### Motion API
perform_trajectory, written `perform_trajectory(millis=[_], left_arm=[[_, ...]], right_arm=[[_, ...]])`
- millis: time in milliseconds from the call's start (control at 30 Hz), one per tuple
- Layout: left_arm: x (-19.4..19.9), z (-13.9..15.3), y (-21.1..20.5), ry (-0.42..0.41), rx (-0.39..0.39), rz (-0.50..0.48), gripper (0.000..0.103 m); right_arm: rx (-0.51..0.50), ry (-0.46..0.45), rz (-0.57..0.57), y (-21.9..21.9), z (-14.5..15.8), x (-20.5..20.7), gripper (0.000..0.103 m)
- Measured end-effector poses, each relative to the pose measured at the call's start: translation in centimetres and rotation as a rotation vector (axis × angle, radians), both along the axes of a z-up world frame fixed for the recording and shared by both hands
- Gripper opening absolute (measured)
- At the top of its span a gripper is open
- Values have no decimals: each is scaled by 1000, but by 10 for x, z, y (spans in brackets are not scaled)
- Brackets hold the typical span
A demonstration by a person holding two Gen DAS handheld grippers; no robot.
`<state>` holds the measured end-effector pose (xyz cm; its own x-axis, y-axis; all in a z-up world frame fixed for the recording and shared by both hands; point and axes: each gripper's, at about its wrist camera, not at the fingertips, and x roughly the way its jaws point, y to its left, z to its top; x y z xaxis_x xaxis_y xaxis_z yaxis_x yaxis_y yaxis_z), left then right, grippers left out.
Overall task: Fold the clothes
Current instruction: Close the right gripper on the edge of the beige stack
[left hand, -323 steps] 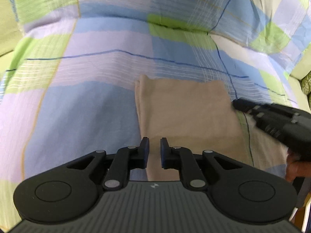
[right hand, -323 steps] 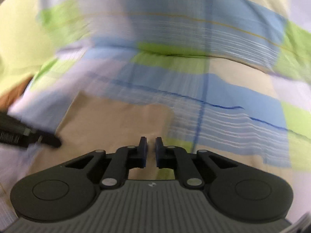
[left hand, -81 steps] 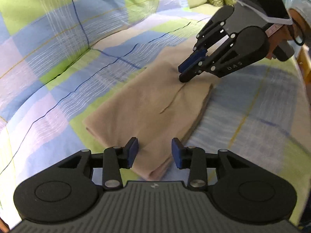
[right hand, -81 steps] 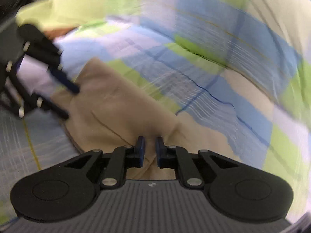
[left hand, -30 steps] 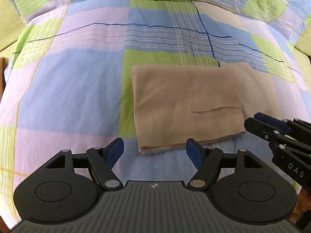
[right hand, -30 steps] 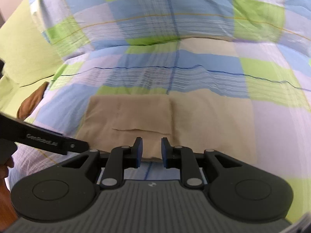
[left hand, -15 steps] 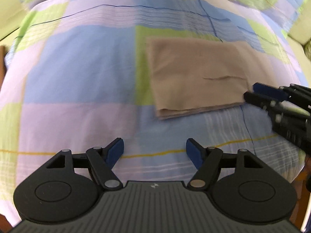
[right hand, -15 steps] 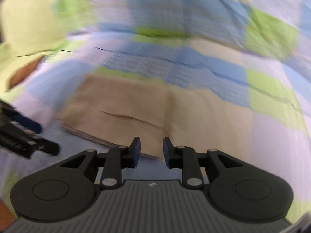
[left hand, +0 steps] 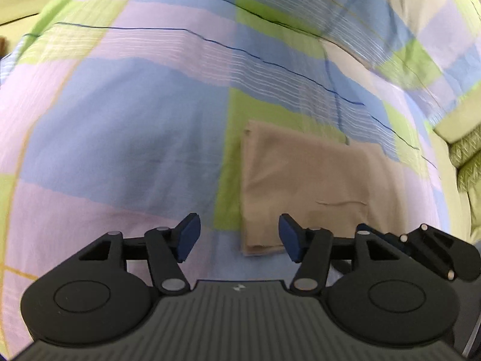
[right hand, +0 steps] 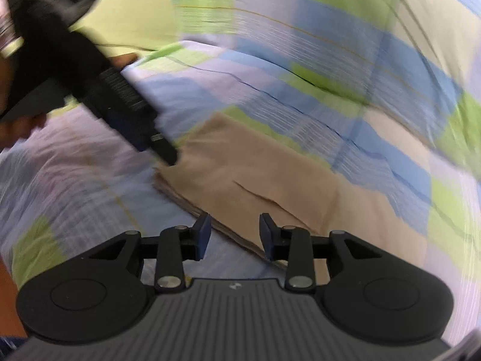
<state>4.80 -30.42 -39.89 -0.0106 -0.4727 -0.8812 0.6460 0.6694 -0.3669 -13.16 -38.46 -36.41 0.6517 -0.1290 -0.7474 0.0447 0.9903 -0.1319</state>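
From the left wrist, the left gripper (left hand: 237, 237) hangs with fingers spread wide and empty; the folded tan garment (left hand: 303, 186) lies ahead and to its right on the checked bedsheet (left hand: 126, 126). From the right wrist, the right gripper (right hand: 234, 234) stands parted over the garment's near edge, the left gripper's tip beside its far left corner.

Folded cloth (left hand: 303, 186): lies flat on the bedsheet (left hand: 126, 138), right of centre in the left wrist view.
Left gripper (left hand: 237, 237): at the cloth's near left corner, jaws wide apart, straddling that corner's edge.
Right gripper (right hand: 234, 234): at the cloth's near edge, jaws apart.
Pillow (left hand: 463, 150): at the far right, beyond the cloth.
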Motion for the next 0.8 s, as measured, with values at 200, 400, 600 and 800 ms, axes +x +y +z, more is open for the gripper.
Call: perform_trajectory(millis=[200, 400, 600, 800], left_arm=[[10, -4, 16, 8, 33, 2, 62], [9, -7, 20, 26, 18, -9, 65], [11, -10, 20, 35, 7, -24, 66], [14, -14, 17, 43, 5, -38, 68]], right_arm=[[-146, -32, 202, 50, -12, 39, 23], [-240, -15, 206, 64, -26, 47, 3], [-183, -32, 192, 57, -22, 40, 0], [-190, 21, 257, 60, -30, 28, 0]])
